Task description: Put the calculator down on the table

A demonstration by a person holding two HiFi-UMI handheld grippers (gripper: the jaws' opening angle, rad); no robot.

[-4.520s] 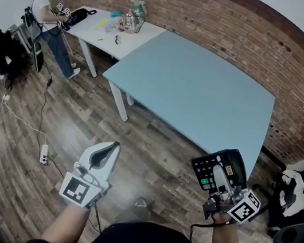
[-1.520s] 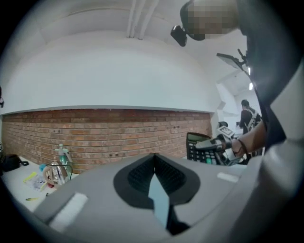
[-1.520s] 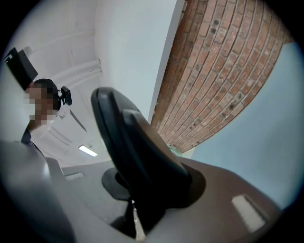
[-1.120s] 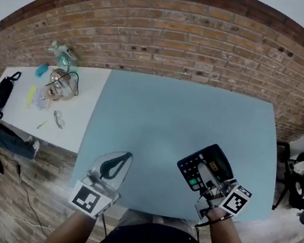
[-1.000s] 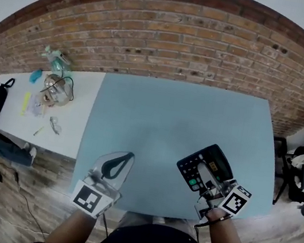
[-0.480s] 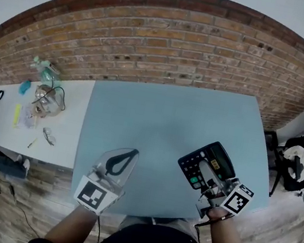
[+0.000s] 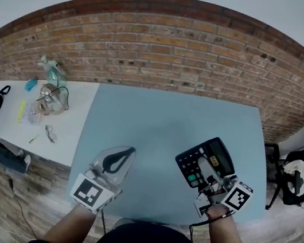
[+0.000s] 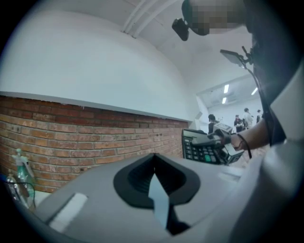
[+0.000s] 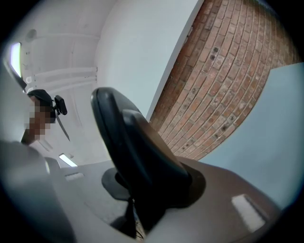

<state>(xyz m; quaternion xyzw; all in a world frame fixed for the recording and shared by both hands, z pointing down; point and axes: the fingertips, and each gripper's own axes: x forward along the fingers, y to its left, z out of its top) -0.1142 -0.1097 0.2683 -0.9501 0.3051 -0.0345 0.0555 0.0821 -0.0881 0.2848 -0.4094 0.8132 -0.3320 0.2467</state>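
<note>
A black calculator (image 7: pixel 209 155) with grey keys and one green key is held above the near right part of the light blue table (image 7: pixel 164 120). My right gripper (image 7: pixel 206 169) is shut on it, one finger lying across its keypad. In the right gripper view its dark body (image 9: pixel 137 152) stands on edge between the jaws and fills the middle. My left gripper (image 7: pixel 125 154) hovers over the table's near left part, its jaws together with nothing in them. The left gripper view shows those closed jaws (image 8: pixel 154 163) and, beyond them, the calculator (image 8: pixel 202 148) in the other gripper.
A white side table (image 7: pixel 73 124) joins the blue one on the left and carries a bottle (image 7: pixel 53 71), a glass jar and several small items. A brick wall (image 7: pixel 175 58) runs behind both tables. Dark chairs (image 7: pixel 303 174) stand at the right. A person's arm shows at the far left.
Both grippers have risen a little above the table, the right one still carrying the calculator. The head view has swung slightly; the grip is unchanged.
</note>
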